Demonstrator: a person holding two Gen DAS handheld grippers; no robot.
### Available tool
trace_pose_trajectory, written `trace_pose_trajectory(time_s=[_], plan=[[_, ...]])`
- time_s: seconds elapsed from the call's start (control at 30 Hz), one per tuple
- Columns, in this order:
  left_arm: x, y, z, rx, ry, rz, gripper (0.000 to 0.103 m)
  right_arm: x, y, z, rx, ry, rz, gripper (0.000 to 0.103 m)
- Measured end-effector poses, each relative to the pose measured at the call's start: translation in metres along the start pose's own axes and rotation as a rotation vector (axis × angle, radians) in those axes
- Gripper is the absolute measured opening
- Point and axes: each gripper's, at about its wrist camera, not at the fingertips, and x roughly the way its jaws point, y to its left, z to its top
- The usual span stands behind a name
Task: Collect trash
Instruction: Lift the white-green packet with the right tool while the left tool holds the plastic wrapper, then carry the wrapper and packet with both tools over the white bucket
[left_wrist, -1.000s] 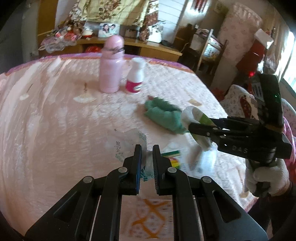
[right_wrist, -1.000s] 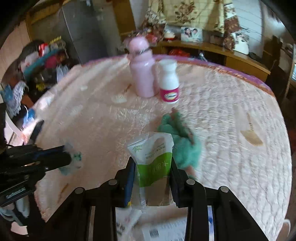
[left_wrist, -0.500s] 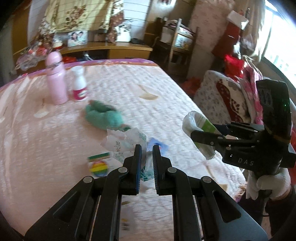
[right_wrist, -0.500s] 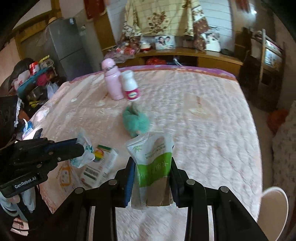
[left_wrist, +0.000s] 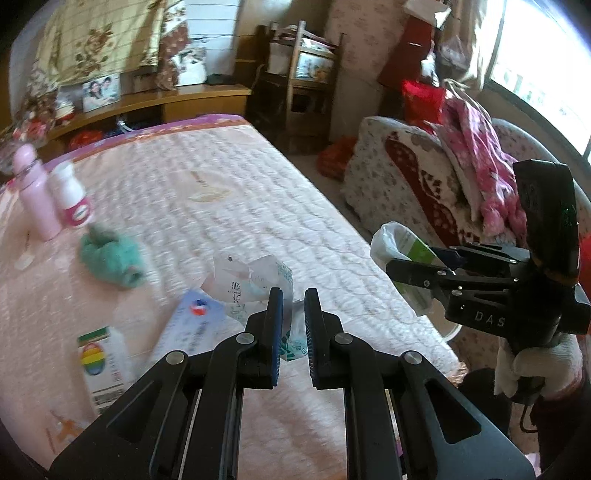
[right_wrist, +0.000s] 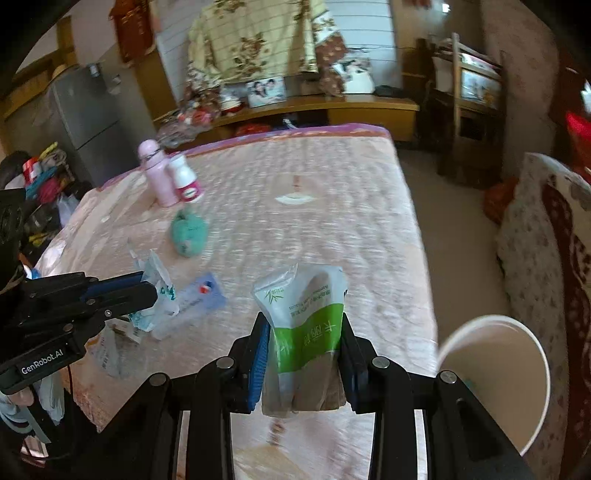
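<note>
1. Wrappers fill both our tools: our left gripper (left_wrist: 293, 325) pinches a crumpled clear wrapper (left_wrist: 251, 282) above the pink quilted bed (left_wrist: 240, 206).
2. Our right gripper (right_wrist: 303, 356) clamps a green-and-white pouch (right_wrist: 306, 314), near the white bin (right_wrist: 495, 373) beside the bed.

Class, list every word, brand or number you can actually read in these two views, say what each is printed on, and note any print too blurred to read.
"DAS": body of the right gripper.
"GenRobot.AI": body of the left gripper.
Green and white pouch: print too small to read.
Crumpled wrapper: unreadable.
Rainbow-label box, blue packet, white bottle: blurred.
</note>
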Motion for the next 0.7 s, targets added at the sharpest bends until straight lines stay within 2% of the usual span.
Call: trace_pose_trajectory(time_s=[0.53, 0.7], plan=[[0.069, -0.109, 0.016, 0.106, 0.087, -0.156, 0.009, -0.028, -0.11, -0.043, 0.151, 0.022, -0.128, 0.033], [0.089, -0.138, 0.018, 0.134, 0.122, -0.182, 0.009, -0.032, -0.131, -0.056, 0.178, 0.03, -0.157, 0.033]])
